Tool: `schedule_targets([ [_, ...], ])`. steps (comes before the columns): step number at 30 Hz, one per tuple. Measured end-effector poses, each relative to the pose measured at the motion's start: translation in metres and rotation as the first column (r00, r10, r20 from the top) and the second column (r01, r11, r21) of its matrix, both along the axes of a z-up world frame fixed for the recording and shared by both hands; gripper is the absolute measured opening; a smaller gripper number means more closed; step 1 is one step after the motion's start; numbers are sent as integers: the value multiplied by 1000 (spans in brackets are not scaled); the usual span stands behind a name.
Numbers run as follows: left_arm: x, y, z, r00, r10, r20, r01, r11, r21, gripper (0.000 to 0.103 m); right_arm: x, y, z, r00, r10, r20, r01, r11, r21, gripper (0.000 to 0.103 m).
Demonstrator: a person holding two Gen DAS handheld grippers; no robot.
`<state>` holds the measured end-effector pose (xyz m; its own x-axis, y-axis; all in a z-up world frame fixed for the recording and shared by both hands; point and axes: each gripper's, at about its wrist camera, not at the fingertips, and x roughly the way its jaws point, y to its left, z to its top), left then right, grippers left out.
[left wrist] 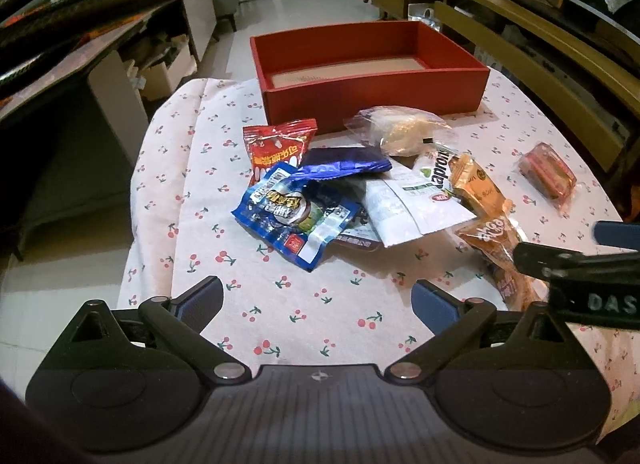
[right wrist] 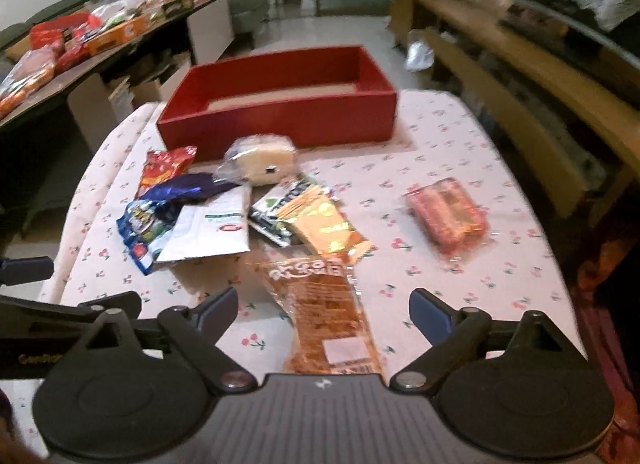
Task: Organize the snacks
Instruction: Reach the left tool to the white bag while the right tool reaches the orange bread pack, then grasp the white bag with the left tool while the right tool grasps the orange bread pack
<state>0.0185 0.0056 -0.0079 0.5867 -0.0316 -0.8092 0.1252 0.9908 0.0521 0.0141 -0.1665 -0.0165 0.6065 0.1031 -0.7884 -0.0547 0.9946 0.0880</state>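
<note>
- Left wrist view, left gripper (left wrist: 316,296): your jaws stand wide apart and hold nothing; only bare cherry-print tablecloth (left wrist: 304,304) lies between them.
- Left wrist view, snack pile: blue packet (left wrist: 294,214) nearest you, red packet (left wrist: 278,144) behind it, white pouch (left wrist: 416,200) to the right, clear-wrapped bun (left wrist: 400,130) by the box. All lie loose and overlapping.
- Left wrist view, red box (left wrist: 372,94): open and apparently empty, standing just behind the pile; its near wall is the edge to lift over.
- Right wrist view, right gripper (right wrist: 324,310): your jaws are spread wide, gripping nothing; the orange-brown packet (right wrist: 328,312) lies flat between them, pads not yet touching it.
- Right wrist view, step in hand: likely a pick of that packet. Lower squarely, close across its width, and lift before travelling.
- Right wrist view, open room: the red-wrapped bar (right wrist: 448,216) lies well apart to the right; bare cloth surrounds it. The yellow packet (right wrist: 324,228) sits just ahead, so avoid dragging forward.
- Right wrist view, edges: the table's right edge is near; the other gripper sits close at left.
</note>
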Motion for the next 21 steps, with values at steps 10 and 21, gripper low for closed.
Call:
schedule_targets([
  [10, 9, -1, -9, 999, -29, -18, 29, 1000, -4, 102, 36, 0, -44, 979, 30, -204, -30, 1000, 2, 34],
  [21, 34, -2, 5, 999, 5, -51, -7, 999, -53, 97, 12, -17, -15, 990, 51, -130, -41, 996, 77, 10],
])
